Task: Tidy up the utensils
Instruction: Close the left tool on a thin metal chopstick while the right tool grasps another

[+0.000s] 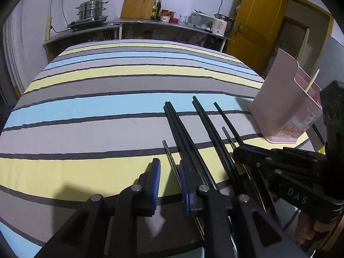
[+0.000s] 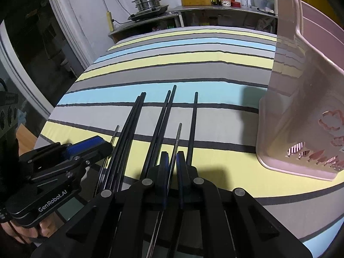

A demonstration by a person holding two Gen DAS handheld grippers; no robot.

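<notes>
1. My left gripper (image 1: 169, 178) hangs low over the near edge of the striped cloth (image 1: 107, 111); its blue pads stand apart and released, with bare cloth between them and nothing gripped.
2. A thin metal chopstick (image 1: 169, 157) lies just beside the left gripper's right pad; I cannot tell whether they touch.
3. My right gripper (image 2: 172, 161) is clenched on a second metal chopstick (image 2: 178, 135), which passes between its nearly closed pads and points away across the cloth.
4. Black chopsticks (image 2: 131, 124) lie in loose pairs on the cloth, roughly side by side, between the two grippers and on either side of the right gripper.
5. The pink holder (image 2: 301, 99) stands upright on the cloth to the right of the right gripper, near it but apart; in the left view two pale sticks (image 1: 312, 82) rise from the holder.
6. A hand (image 2: 23, 232) grips the left gripper's handle, left of the right gripper.
</notes>
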